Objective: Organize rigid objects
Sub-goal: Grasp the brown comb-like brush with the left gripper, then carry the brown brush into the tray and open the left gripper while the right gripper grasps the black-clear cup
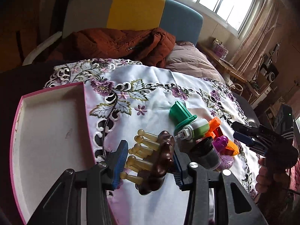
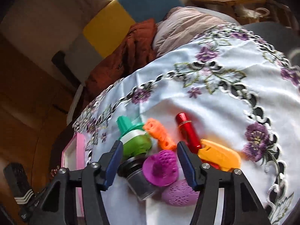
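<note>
The rigid objects are small plastic and hard toys heaped on the white embroidered tablecloth (image 1: 155,86) that covers the tabletop. None of them lies in the shallow white tray with the pink rim (image 1: 50,123) at 9 o'clock in the left wrist view; the part of it in view is bare, so I judge the sorting to be at its very start, with nearly everything left to move.

The left gripper (image 1: 148,166) is spread wide around a dark brown lumpy comb-like piece with amber pegs (image 1: 161,159). Its right blue pad looks to touch the brown back, while the left pad stands just clear of the peg tips, so it has no firm hold yet.

The pile sits at 2 o'clock from it: a green and white capped piece (image 1: 189,123), an orange perforated block (image 2: 159,133), a red metallic cylinder (image 2: 187,131), a yellow-orange clip-shaped piece (image 2: 219,155), a black-lidded clear jar (image 2: 136,176), a magenta bumpy dome (image 2: 161,166) and a lilac textured egg (image 2: 180,195).

The right gripper (image 2: 150,161) hangs wide open over the dome and jar, holding nothing; that view is blurred.

For room: bare cloth lies between the pile and the tray from 10 to 12 o'clock. The tray's near wall must be cleared on the way in. The cloth's far edge drops toward the rust-orange jacket (image 1: 116,43).
</note>
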`<action>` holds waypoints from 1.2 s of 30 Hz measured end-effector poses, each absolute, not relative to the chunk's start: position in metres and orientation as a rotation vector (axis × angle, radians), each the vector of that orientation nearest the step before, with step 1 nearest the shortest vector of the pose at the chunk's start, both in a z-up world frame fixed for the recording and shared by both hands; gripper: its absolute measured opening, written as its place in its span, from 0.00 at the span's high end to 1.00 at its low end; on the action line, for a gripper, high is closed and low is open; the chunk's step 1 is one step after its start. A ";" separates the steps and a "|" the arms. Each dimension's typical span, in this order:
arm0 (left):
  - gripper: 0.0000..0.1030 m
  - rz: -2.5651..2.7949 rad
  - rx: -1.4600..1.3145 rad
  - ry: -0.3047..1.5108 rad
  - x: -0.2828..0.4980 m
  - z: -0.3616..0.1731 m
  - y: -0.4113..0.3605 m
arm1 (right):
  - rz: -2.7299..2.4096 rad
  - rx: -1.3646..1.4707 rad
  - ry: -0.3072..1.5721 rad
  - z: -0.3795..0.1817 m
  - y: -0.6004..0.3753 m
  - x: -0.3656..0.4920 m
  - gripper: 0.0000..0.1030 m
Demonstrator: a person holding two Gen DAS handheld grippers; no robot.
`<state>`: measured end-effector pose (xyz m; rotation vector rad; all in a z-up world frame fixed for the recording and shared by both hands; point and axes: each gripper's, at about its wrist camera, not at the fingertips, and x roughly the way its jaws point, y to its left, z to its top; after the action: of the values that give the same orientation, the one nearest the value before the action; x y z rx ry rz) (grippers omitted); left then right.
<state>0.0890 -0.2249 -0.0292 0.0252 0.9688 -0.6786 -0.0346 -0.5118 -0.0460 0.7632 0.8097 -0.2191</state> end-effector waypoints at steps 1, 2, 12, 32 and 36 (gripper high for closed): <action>0.57 -0.674 0.018 0.959 0.087 -0.027 -0.216 | -0.171 0.723 0.825 -0.044 -0.500 -0.029 0.41; 0.57 -0.668 0.010 0.949 0.085 -0.024 -0.205 | -0.136 0.664 0.839 -0.042 -0.487 -0.025 0.41; 0.57 -0.531 -0.091 0.937 0.094 -0.032 -0.100 | -0.135 0.139 1.068 -0.071 -0.410 0.007 0.42; 0.57 -0.461 -0.025 0.922 0.196 -0.052 -0.056 | -0.144 0.107 1.172 -0.100 -0.403 0.016 0.58; 0.57 -0.428 0.012 0.944 0.221 -0.064 -0.068 | -0.160 0.088 1.164 -0.098 -0.404 0.016 0.58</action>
<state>0.2211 -0.0677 -0.0639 0.0122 0.9436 -0.4284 0.0164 -0.4041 -0.0980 0.0883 1.1644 -0.1602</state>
